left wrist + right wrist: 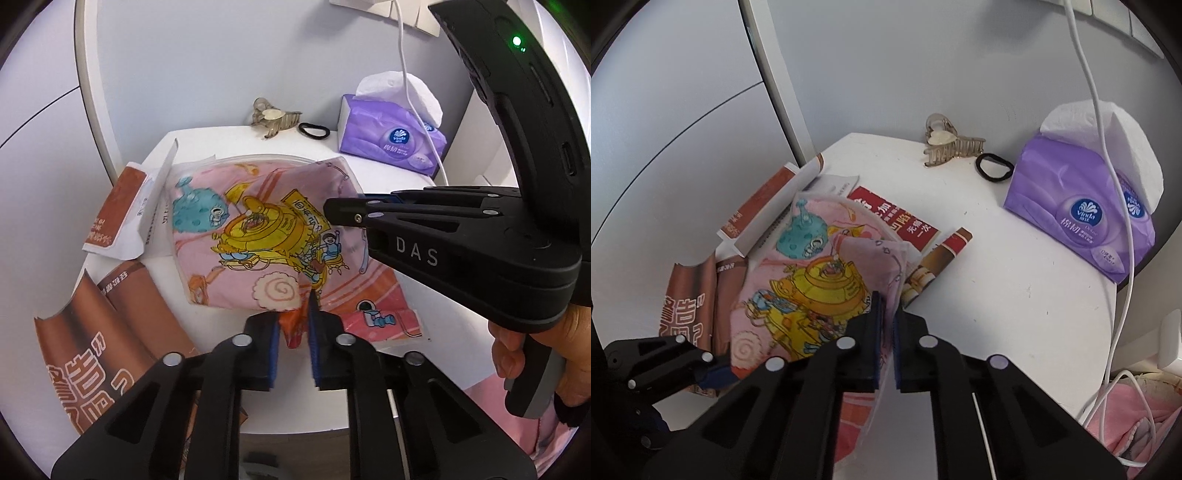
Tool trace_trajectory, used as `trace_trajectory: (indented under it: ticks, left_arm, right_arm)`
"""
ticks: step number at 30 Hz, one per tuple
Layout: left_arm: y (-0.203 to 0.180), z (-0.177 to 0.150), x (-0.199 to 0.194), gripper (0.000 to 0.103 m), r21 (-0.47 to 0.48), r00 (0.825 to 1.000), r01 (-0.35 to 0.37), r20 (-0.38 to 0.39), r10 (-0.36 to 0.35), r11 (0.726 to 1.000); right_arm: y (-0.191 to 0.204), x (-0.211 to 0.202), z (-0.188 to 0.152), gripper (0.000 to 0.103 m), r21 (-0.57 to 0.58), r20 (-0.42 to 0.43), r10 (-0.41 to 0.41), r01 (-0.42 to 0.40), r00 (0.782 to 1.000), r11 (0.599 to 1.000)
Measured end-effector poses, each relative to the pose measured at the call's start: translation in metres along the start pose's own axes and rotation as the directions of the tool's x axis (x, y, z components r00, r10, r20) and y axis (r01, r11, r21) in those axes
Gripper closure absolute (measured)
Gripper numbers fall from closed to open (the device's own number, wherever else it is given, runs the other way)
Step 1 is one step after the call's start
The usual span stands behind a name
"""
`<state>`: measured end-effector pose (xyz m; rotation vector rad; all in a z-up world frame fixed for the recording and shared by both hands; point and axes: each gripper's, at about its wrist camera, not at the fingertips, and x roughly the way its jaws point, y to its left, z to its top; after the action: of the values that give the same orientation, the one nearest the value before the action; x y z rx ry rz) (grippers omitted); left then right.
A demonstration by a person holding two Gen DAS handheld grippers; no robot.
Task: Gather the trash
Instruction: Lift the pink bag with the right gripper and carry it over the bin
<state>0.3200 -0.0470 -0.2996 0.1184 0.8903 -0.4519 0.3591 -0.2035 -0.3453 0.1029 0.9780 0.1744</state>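
Grippers both clamp one pink cartoon-print plastic bag [258, 236] over a small white round table [399, 177]. Left gripper [293, 325] comes in from the near edge, angled steeply down, jaws narrowed on the bag's near lower edge; crumpled orange-pink film is pinched between its blue pads [274, 332]. Right gripper [360, 201] reaches in from the right side, also tilted down, jaws nearly together on the bag's right edge; in the right wrist view thin film runs up between its blue pads [876, 332]. A hand [532, 343] wraps the right gripper's handle at the near right. The bag is stretched between the two grips, its middle lying over the table's left half. Brown printed wrappers [110, 332] lie on the left part of the table, partly under the bag, with a torn white-and-brown carton [122, 206] just beyond them. A red leaflet [897, 218] shows beyond the bag in the right wrist view. Far side of the table: a hair claw clip [271, 118], a black hair tie [313, 130] just right of it, then a purple tissue pack [391, 136] with a white cable [417, 107] hanging across it.
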Motion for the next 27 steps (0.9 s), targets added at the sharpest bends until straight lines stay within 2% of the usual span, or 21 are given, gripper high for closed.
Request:
trace_trajectory:
  ticks: [12,22,27]
  left_arm:
    - [-0.015,0.008,-0.026,0.099,0.019,0.999,-0.013,0.034,0.012,1.000]
    - [-0.048,0.019,-0.083,0.099,0.044,0.996,-0.032,0.081,0.029,0.999]
    - [-0.068,0.012,-0.116,0.099,0.050,0.993,-0.053,0.104,0.048,0.997]
  right_arm:
    - [0.001,-0.026,-0.001,0.099,-0.017,0.032,0.000,0.000,1.000,1.000]
    - [0.008,-0.093,-0.005,0.099,-0.034,0.093,0.020,-0.017,0.995,0.999]
    - [0.020,-0.130,-0.016,0.099,-0.058,0.119,0.034,-0.028,0.992,0.998]
